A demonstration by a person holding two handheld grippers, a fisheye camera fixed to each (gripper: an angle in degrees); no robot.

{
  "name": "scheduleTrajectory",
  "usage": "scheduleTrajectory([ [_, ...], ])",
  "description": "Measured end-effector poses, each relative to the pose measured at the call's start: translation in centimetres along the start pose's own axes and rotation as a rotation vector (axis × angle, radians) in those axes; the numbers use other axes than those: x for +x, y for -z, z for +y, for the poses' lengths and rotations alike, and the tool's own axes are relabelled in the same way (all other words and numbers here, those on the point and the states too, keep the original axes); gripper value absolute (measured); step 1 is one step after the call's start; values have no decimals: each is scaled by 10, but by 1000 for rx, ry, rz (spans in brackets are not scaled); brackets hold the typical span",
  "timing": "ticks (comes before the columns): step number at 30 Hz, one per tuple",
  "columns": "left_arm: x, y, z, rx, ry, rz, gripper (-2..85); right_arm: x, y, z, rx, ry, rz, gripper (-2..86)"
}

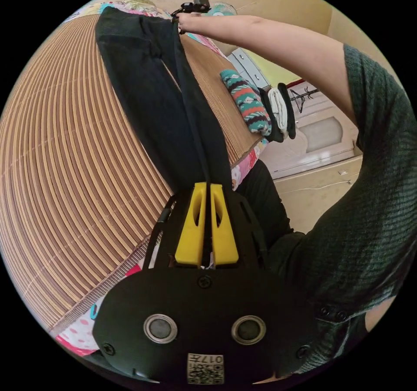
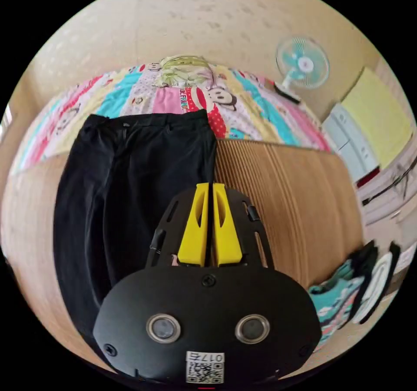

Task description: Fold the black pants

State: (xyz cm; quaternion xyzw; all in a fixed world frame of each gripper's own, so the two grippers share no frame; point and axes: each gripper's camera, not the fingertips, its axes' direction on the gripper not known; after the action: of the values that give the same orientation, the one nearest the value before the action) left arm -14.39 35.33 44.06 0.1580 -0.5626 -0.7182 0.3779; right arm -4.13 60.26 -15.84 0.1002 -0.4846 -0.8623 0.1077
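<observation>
The black pants (image 1: 147, 91) lie lengthwise on a ribbed straw mat (image 1: 65, 156). One long edge is raised and pulled taut between both grippers. My left gripper (image 1: 207, 187) has its yellow jaws shut on that edge at the near end. At the far end a hand holds the right gripper (image 1: 193, 8) against the same edge. In the right gripper view the pants (image 2: 121, 182) spread flat with the waistband away from the camera, and my right gripper (image 2: 210, 187) is shut on their right side edge.
A stack of folded clothes (image 1: 249, 102), patterned teal, black and white, sits at the mat's edge, also seen as a stack (image 2: 347, 286). A colourful cartoon bedsheet (image 2: 243, 104) lies under the mat. A fan (image 2: 302, 63), cabinets (image 1: 321, 134), and the person's arm and green sleeve (image 1: 369, 200) are near.
</observation>
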Motion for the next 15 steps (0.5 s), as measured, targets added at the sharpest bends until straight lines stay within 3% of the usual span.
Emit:
scheduleTrajectory([
  [2,3,5,4,-26,-20,54,-9,-57,40,-5,122,148,119,19],
  [7,7,24,12,-38,-47,38,-9,-159,123,-21,290,268,-31,23],
  [11,-3,11,11,-131,-7,0,-9,-206,106,-38,127,287,-270,35],
  [15,-9,4,7,-160,0,19,-8,-180,67,-23,-3,94,-409,64],
])
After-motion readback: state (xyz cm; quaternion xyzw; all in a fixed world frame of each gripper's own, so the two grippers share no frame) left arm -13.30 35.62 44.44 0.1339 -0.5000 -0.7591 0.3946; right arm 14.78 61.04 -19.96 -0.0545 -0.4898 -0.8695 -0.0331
